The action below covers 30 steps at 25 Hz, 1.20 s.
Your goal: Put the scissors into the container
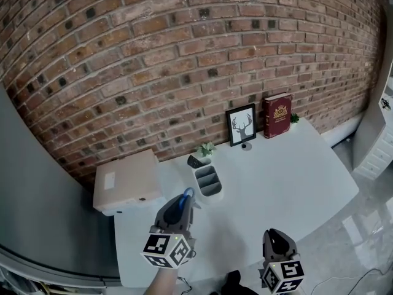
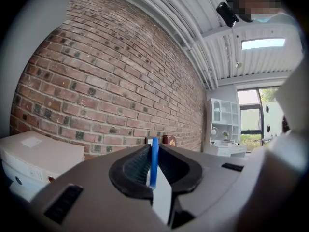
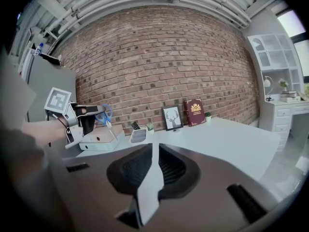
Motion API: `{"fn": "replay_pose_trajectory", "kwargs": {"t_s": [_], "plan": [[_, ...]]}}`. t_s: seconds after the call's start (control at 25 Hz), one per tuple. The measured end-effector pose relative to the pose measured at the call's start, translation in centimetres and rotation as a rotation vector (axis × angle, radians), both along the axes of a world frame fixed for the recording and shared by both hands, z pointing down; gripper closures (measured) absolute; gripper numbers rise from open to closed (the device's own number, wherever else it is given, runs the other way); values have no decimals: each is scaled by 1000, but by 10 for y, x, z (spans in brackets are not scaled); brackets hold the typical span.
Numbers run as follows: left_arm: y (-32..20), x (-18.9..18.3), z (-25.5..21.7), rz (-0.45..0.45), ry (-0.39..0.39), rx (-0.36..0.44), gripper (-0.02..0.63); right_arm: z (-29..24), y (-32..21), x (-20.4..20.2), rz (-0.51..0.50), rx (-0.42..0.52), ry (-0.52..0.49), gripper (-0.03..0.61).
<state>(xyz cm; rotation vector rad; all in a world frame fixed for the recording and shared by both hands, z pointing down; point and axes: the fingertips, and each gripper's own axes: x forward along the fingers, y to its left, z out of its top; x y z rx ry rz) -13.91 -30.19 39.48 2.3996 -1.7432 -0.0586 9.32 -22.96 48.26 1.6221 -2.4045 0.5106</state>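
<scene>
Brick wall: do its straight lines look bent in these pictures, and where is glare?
Head view: the brick wall bulges, its courses bowed by the wide lens; the glossy floor shows reflections. Left gripper view: the ceiling panel is washed out. Right gripper view: courses arch too.

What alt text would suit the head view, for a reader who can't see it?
The left gripper holds blue-handled scissors in the air near a grey divided container on a white table. The right gripper, empty, is at lower right. A brick wall stands behind, with a deer picture and a red book.
</scene>
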Motion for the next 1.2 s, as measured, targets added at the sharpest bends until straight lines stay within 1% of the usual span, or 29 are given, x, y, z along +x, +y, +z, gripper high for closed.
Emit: {"fn": "replay_pose_trajectory", "kwargs": {"t_s": [0.12, 0.24, 0.48, 0.6, 0.76, 0.88, 1.04, 1.2], "plan": [[-15, 4, -7, 4, 5, 20, 572, 1, -5, 4, 0, -14, -6, 538], [-28, 7, -12, 4, -8, 37, 572, 4, -9, 8, 2, -18, -2, 540], [-48, 13, -10, 3, -31, 45, 572, 9, -14, 14, 3, -31, 4, 541], [-57, 16, -7, 4, -32, 37, 572, 11, -17, 18, 3, -37, 8, 541], [-70, 15, 2, 3, 1, 9, 572, 11, -23, 24, 21, -20, 21, 543], [-78, 15, 10, 3, -9, -4, 572, 13, -24, 26, 29, -28, 17, 543], [-85, 18, 19, 20, -19, -6, 572, 17, -21, 23, 24, -63, 3, 543], [-94, 19, 29, 19, -24, -18, 572, 20, -22, 25, 33, -51, 17, 545]]}}
